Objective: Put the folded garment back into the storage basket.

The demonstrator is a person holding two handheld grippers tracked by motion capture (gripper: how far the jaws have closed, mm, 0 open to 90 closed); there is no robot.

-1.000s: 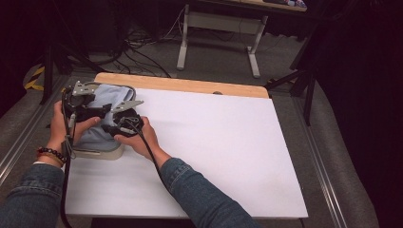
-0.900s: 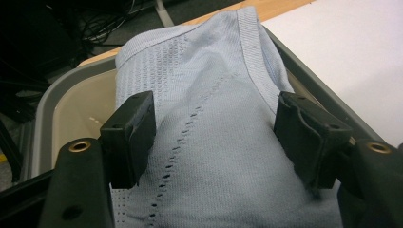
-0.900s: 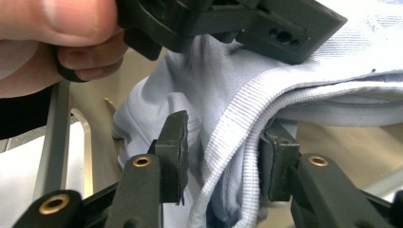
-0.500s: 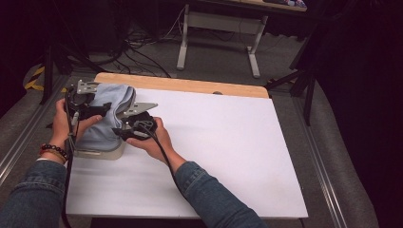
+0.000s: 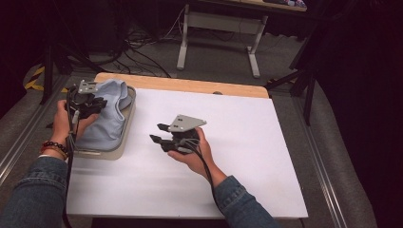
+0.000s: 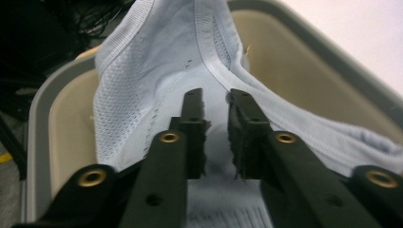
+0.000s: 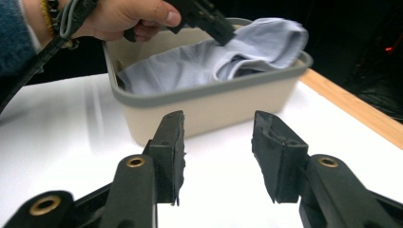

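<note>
A beige bin (image 5: 124, 128) with a grey rim stands at the table's left edge, holding a light blue mesh garment (image 5: 107, 121). My left gripper (image 5: 100, 104) reaches into the bin from the left. Its jaws have just been closing and now stand nearly together (image 6: 216, 95) on a fold of the garment (image 6: 142, 71) by its seam. My right gripper (image 5: 158, 133) hovers over the white table, right of the bin and pointing at it. Its jaws (image 7: 218, 121) have just been closing a little and are open with nothing between them. The right gripper view faces the bin (image 7: 209, 92), the garment (image 7: 190, 61) and the left gripper (image 7: 221, 32).
The white tabletop (image 5: 247, 142) stretches right of the bin, with a wooden strip (image 5: 190, 85) along its far edge. Metal rails run down both sides of the table. A white desk frame (image 5: 218, 23) and cables lie on the floor beyond.
My right gripper has pulled away from the bin and moved right to the table's middle. The left gripper stayed at the garment and its jaws have narrowed.
</note>
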